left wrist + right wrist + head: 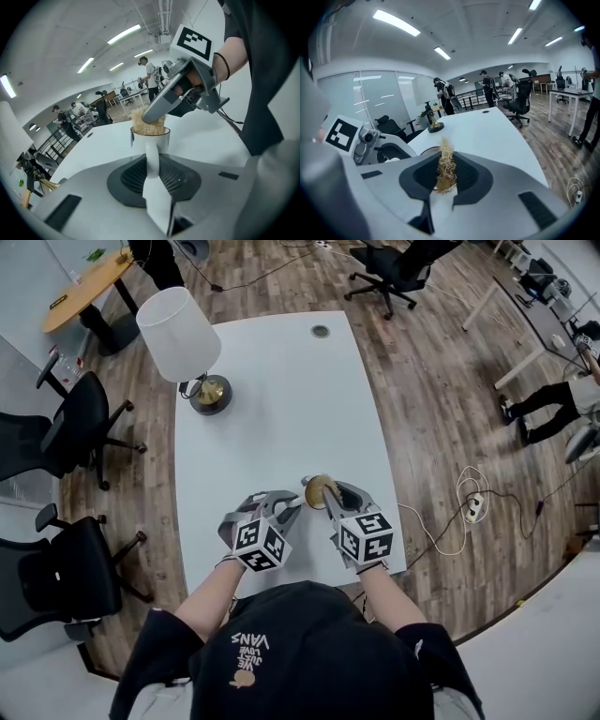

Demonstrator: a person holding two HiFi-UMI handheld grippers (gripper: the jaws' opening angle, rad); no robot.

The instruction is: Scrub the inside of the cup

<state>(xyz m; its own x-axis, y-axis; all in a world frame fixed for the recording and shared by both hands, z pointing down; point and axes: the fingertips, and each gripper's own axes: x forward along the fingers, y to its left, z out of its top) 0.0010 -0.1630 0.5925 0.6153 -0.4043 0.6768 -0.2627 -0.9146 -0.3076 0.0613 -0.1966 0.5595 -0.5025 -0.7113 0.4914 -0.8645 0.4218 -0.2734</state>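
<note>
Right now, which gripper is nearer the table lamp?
Left. The left gripper, holding the cup by its handle, is on the table lamp side; the right gripper is on the cup's far side from it.

There's the cup (319, 489) at the near end of the table (281, 418); left gripper (287, 506) just left of it, clamped on its handle; right gripper (330, 499) on its right, holding the scrubber (149, 123) down in the cup's mouth; lamp (187, 343) well behind, at the table's far-left corner; 2 chairs (75, 427) left of the table.
</note>
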